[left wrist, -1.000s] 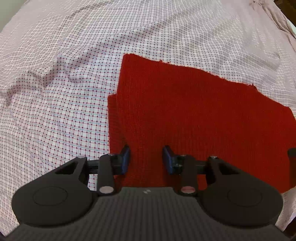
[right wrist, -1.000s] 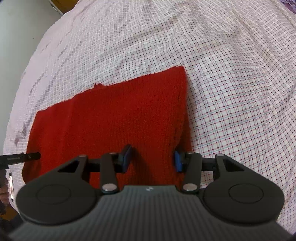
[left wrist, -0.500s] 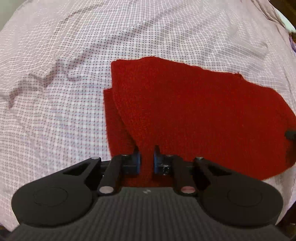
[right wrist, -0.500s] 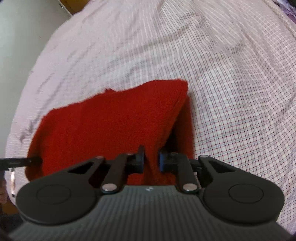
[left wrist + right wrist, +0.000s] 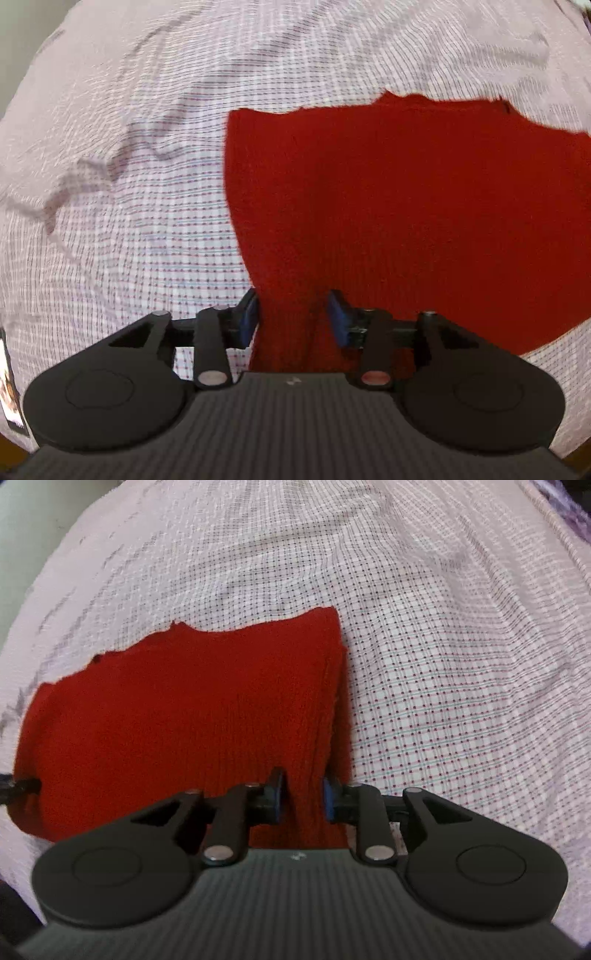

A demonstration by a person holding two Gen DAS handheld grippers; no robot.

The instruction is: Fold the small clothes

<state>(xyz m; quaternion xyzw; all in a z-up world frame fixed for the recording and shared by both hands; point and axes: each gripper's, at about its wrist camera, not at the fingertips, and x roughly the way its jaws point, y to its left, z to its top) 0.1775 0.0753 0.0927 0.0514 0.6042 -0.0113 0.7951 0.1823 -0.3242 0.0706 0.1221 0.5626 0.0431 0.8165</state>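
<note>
A red knitted garment (image 5: 406, 206) lies on a checked bed sheet (image 5: 140, 206), its far edge uneven, with a folded layer along its right side in the right wrist view.

Left gripper (image 5: 291, 317): the blue pads (image 5: 248, 314) stand apart on either side of a raised ridge of the red fabric at the garment's near left corner. The jaws have just been opening; the cloth runs between them, and the left pad sits at the fabric's edge while the right pad shows a gap. The grip reads as released.

Right gripper (image 5: 302, 799): the jaws have just been opening slightly and stand narrowly apart with a ridge of the garment (image 5: 184, 720) between them at its near right edge. Whether the pads press the cloth cannot be told from the picture.

The left gripper's tip (image 5: 22, 788) shows at the garment's left edge in the right wrist view.
</note>
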